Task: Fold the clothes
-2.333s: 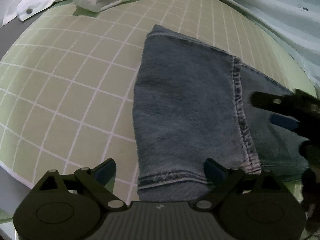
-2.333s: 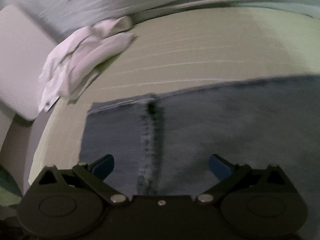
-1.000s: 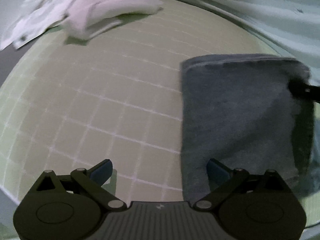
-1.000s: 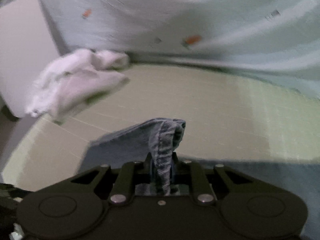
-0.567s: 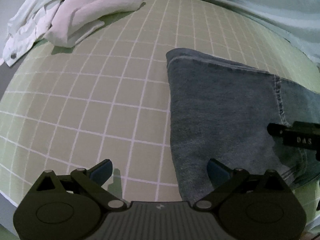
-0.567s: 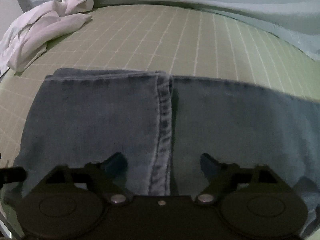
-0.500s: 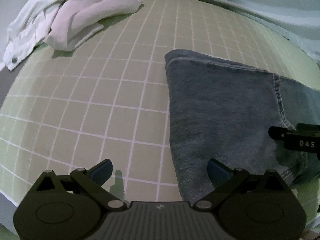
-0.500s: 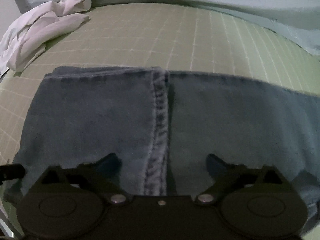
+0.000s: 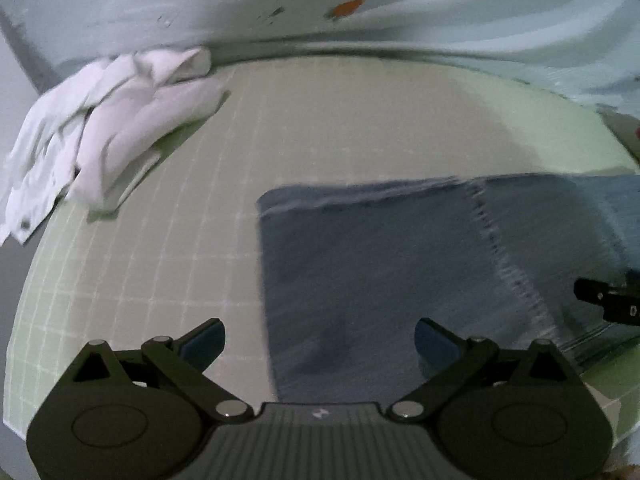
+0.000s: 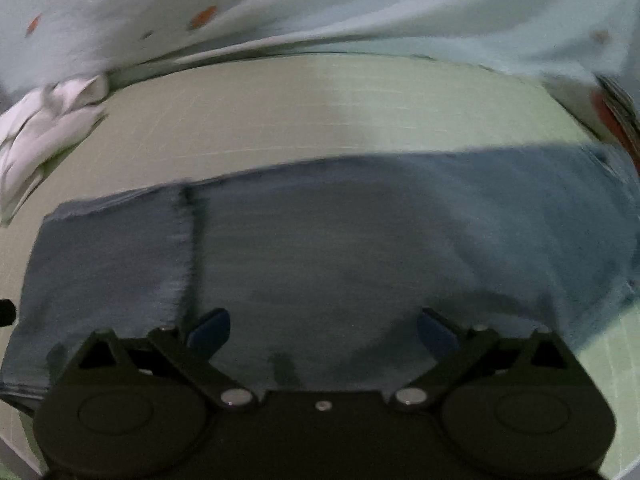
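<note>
Folded blue jeans (image 9: pixel 380 264) lie flat on the green checked mat (image 9: pixel 200 240), with a hemmed leg end folded over the rest. My left gripper (image 9: pixel 320 340) is open and empty above the jeans' left edge. My right gripper (image 10: pixel 324 330) is open and empty over the middle of the jeans (image 10: pixel 340 248). The tip of the right gripper also shows at the right edge of the left wrist view (image 9: pixel 604 300). Both views are blurred.
A crumpled white shirt (image 9: pixel 108 128) lies at the mat's far left corner; it also shows in the right wrist view (image 10: pixel 44 132). A pale blue sheet with small prints (image 9: pixel 360 0) runs along the back. The mat's grey edge is at the left.
The right gripper let go of the jeans' leg end, which now lies folded over. Both grippers have since tilted up and drawn back, so more of the back sheet shows.
</note>
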